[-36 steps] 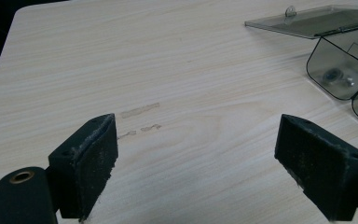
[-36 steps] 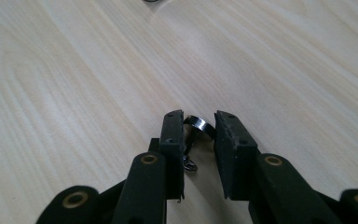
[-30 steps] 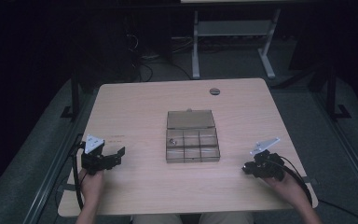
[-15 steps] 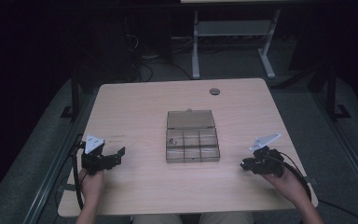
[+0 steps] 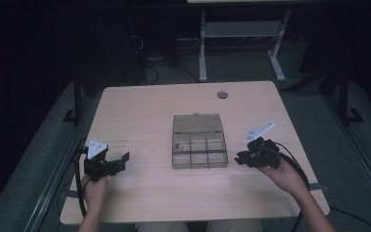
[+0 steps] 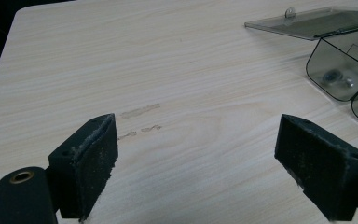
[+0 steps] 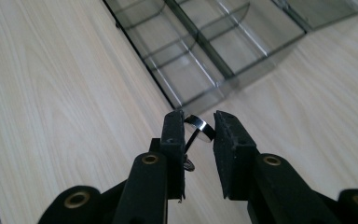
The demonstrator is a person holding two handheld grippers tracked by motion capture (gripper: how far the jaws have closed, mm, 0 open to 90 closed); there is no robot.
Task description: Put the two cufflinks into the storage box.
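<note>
At the left of the wooden table [image 5: 140, 111], the left gripper [image 5: 118, 163] rests low near the front edge, its two black jaws standing wide apart with nothing between them; in the left gripper view its pads [image 6: 91, 163] frame bare wood, and the clear plastic box [image 6: 342, 70] sits off to the upper right with a small metal part lying in its nearest compartment. In the middle of the table, seen from above, that box [image 5: 199, 150] lies open, its lid folded back flat on the far side and its tray split into small compartments. To the right of the box, the right gripper [image 5: 239, 158] is held just above the table, its jaws pointing toward the box's right front corner. Its jaws are drawn close together and pinch a small bolt [image 7: 196, 133] between the pads: the round shiny head sits up at the fingertips, facing forward and slightly up, and the thin shaft runs back and down between the jaws, so its long axis lies roughly along the jaws.
</note>
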